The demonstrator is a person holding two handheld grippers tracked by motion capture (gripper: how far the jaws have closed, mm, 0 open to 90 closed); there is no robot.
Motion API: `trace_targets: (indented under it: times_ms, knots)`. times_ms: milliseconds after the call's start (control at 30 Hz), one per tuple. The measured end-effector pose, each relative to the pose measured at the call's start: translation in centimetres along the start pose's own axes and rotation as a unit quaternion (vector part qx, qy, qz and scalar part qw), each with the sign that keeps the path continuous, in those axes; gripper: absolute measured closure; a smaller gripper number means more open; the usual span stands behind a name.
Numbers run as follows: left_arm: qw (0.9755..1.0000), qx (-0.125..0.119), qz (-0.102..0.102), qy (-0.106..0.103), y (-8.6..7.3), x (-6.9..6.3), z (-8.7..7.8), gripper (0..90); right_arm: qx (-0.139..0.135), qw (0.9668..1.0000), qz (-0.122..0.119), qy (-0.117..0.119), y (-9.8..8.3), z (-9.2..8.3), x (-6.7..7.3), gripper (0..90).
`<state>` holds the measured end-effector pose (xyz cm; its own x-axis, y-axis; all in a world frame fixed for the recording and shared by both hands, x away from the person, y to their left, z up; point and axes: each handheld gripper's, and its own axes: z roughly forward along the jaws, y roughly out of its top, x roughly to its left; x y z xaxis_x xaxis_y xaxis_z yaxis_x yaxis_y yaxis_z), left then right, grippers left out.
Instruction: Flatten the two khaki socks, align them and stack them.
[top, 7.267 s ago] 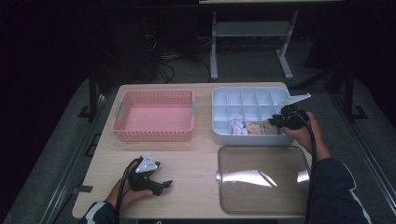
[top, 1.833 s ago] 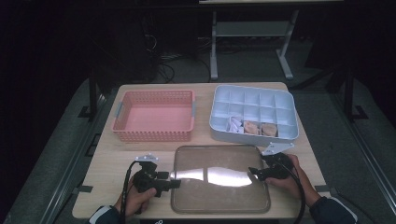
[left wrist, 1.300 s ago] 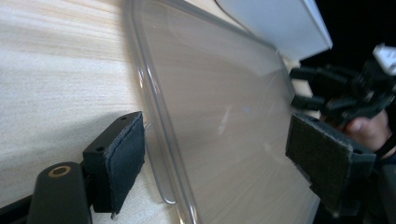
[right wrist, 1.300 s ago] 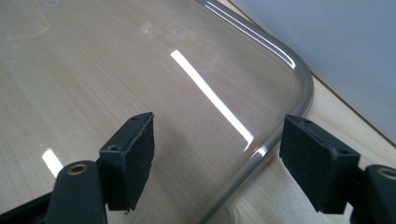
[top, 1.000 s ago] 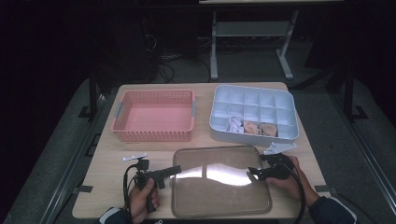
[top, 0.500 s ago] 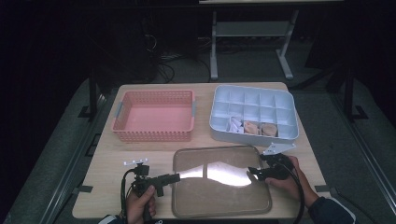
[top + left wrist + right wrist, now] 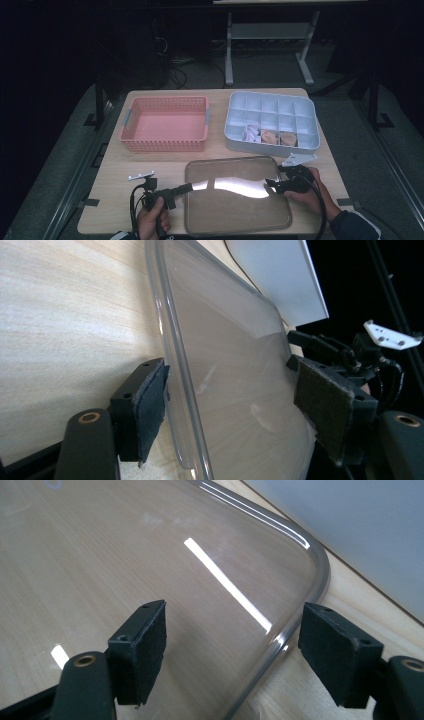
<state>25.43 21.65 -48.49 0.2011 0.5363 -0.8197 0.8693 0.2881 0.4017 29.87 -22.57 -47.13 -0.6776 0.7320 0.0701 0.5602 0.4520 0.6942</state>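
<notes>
My left hand-held gripper point(image 7: 227, 415) has just been closing, jaws straddling the clear lid's point(image 7: 235, 200) left rim, not clamped. My right hand-held gripper point(image 7: 232, 650) gapes across its right rim. The lid lies at the tabletop's point(image 7: 110, 180) near edge.

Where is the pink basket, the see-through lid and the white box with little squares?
pink basket point(image 7: 165, 125), high view, its bare floor
see-through lid point(image 7: 235, 200), high view, its flat middle
white box point(image 7: 272, 106), high view, an empty square
</notes>
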Motion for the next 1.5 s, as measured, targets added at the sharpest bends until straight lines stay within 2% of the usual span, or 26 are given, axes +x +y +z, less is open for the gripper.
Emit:
trace_targets:
  times_ms: [67,167,200,300,333,367,467,533,600,667,733,800,833,900,1000,1133,1200,1233,1267,1333,1367,1467,1500]
  knots:
    - [1.0000,0.003,0.006,0.003,0.1,0.0,0.0,28.9,0.001,1.0000,0.000,0.000,0.0,0.0,0.0,26.6]
    - [0.9997,0.003,0.016,0.019,0.1,-0.2,0.1,35.4,0.000,1.0000,0.001,-0.001,0.0,0.0,-0.1,26.6]
    - [0.9993,0.005,0.029,0.023,0.2,-0.1,0.2,36.9,-0.001,1.0000,0.002,-0.002,0.0,0.0,-0.1,26.6]
    - [0.9982,0.000,0.048,0.038,0.3,0.1,0.3,49.9,-0.001,1.0000,0.006,-0.003,0.0,0.0,-0.3,26.4]
    - [0.9963,0.011,0.070,0.048,0.5,0.1,0.4,54.7,0.000,1.0000,0.008,-0.004,0.0,0.0,-0.3,26.2]
    - [0.9958,0.014,0.076,0.049,0.5,0.1,0.4,60.2,-0.001,1.0000,0.008,-0.004,0.0,-0.1,-0.4,26.1]
    - [0.9934,0.030,0.097,0.054,0.9,0.1,0.5,66.5,-0.002,0.9999,0.008,-0.006,0.0,-0.1,-0.6,25.9]
    - [0.9932,0.034,0.098,0.052,1.1,0.2,0.7,67.0,-0.002,1.0000,0.007,-0.004,0.0,-0.1,-0.7,25.5]
    - [0.9918,0.036,0.109,0.056,1.3,0.2,0.8,70.6,0.000,0.9999,0.010,-0.003,-0.1,-0.1,-0.8,25.6]
    - [0.9918,0.033,0.110,0.056,1.3,0.3,0.8,73.3,-0.006,1.0000,0.005,-0.001,-0.1,-0.1,-1.0,25.6]
    - [0.9918,0.031,0.112,0.055,1.2,0.3,0.9,73.3,-0.001,1.0000,0.008,0.005,-0.1,-0.2,-1.1,25.7]
    - [0.9918,0.032,0.113,0.051,1.1,0.3,1.0,73.3,0.007,0.9998,0.015,0.007,-0.1,-0.4,-1.4,30.3]
    - [0.9918,0.032,0.113,0.050,1.1,0.3,1.0,73.3,0.007,0.9998,0.019,0.006,-0.1,-0.7,-1.4,31.6]
    - [0.9922,0.032,0.111,0.048,1.0,0.2,1.0,73.3,-0.004,0.9994,0.027,0.023,-0.1,-1.7,-1.6,32.4]
    - [0.9919,0.031,0.112,0.050,0.9,0.2,0.9,73.6,-0.019,0.9975,0.059,0.034,-0.3,-3.4,-2.0,34.3]
    - [0.9917,0.037,0.114,0.047,0.8,0.2,0.9,73.6,-0.004,0.9938,0.101,0.047,-2.0,-4.4,-2.4,38.7]
    - [0.9908,0.039,0.121,0.047,0.7,0.0,1.0,73.4,0.005,0.9912,0.118,0.060,-2.8,-4.6,-2.5,40.7]
    - [0.9908,0.038,0.121,0.047,0.7,0.0,1.0,72.5,0.009,0.9902,0.126,0.058,-3.0,-4.7,-2.5,41.3]
    - [0.9910,0.039,0.120,0.045,0.7,-0.1,1.0,71.5,0.010,0.9898,0.131,0.057,-3.2,-4.7,-2.6,42.2]
    - [0.9907,0.045,0.122,0.042,0.6,-0.1,0.8,68.9,0.006,0.9870,0.144,0.071,-3.6,-4.7,-2.6,42.5]
    - [0.9908,0.046,0.121,0.040,0.5,-0.1,0.8,66.7,0.013,0.9869,0.144,0.072,-3.8,-4.5,-2.5,42.9]
    - [0.9915,0.056,0.114,0.028,0.2,-0.2,0.7,62.8,0.009,0.9859,0.150,0.074,-4.0,-4.5,-2.4,43.0]
    - [0.9926,0.056,0.105,0.027,0.0,-0.4,0.7,60.8,0.006,0.9860,0.149,0.075,-4.0,-4.5,-2.4,43.3]
